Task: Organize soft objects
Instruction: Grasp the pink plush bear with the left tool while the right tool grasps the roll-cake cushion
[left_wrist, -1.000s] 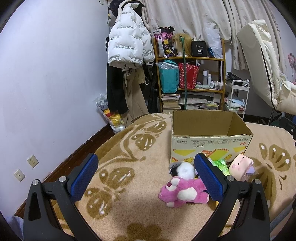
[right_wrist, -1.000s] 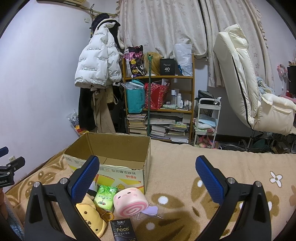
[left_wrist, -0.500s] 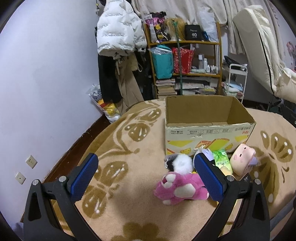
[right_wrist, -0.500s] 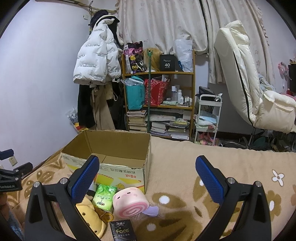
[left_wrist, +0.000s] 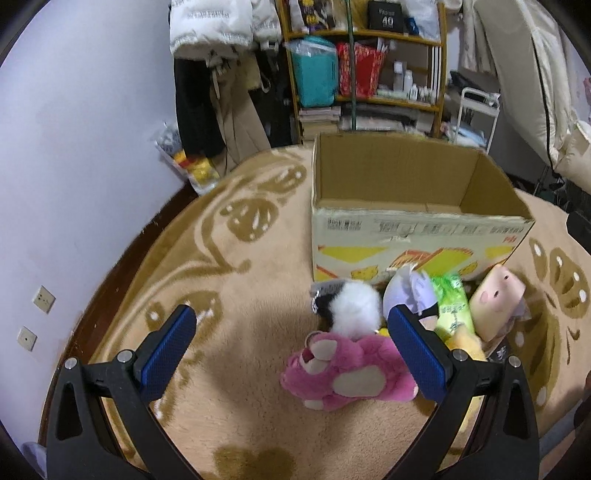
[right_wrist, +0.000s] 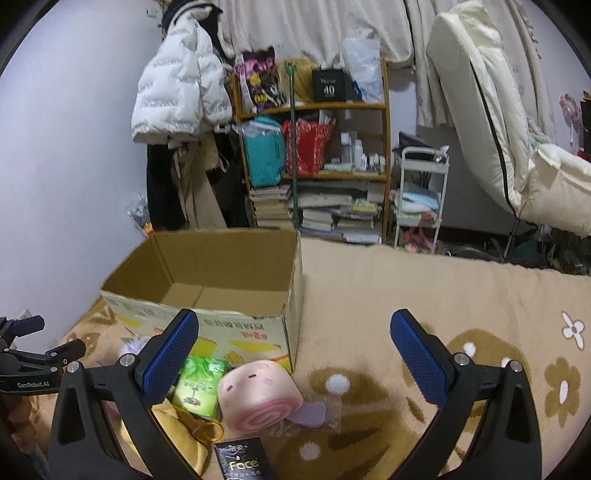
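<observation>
Cardboard box (left_wrist: 413, 236) sits open-topped on the beige blanket (left_wrist: 229, 354); looks empty as far as can be seen. All the soft stuff is piled just in front of the box's printed wall.

Left gripper (left_wrist: 291, 350): jaws wide apart, holding nothing, above the blanket in front of the box. Pink plush bear (left_wrist: 347, 376) lies near its right finger, a bit further from the box than the white-and-black fluffy toy (left_wrist: 351, 306). Right gripper (right_wrist: 291, 354): also spread wide, empty, w/ the pink roll-cake cushion (right_wrist: 258, 395) and green tissue pack (right_wrist: 201, 384) low between its fingers, in front of the box's corner.

Handling, prob.: bear is light, squashy, fur a bit slick; pinch across the belly, not a paw, or it'll flop & slip.

Room: box rim is low enough to clear w/ a lift; blanket right of the box is bare, plenty of swing room there.
</observation>
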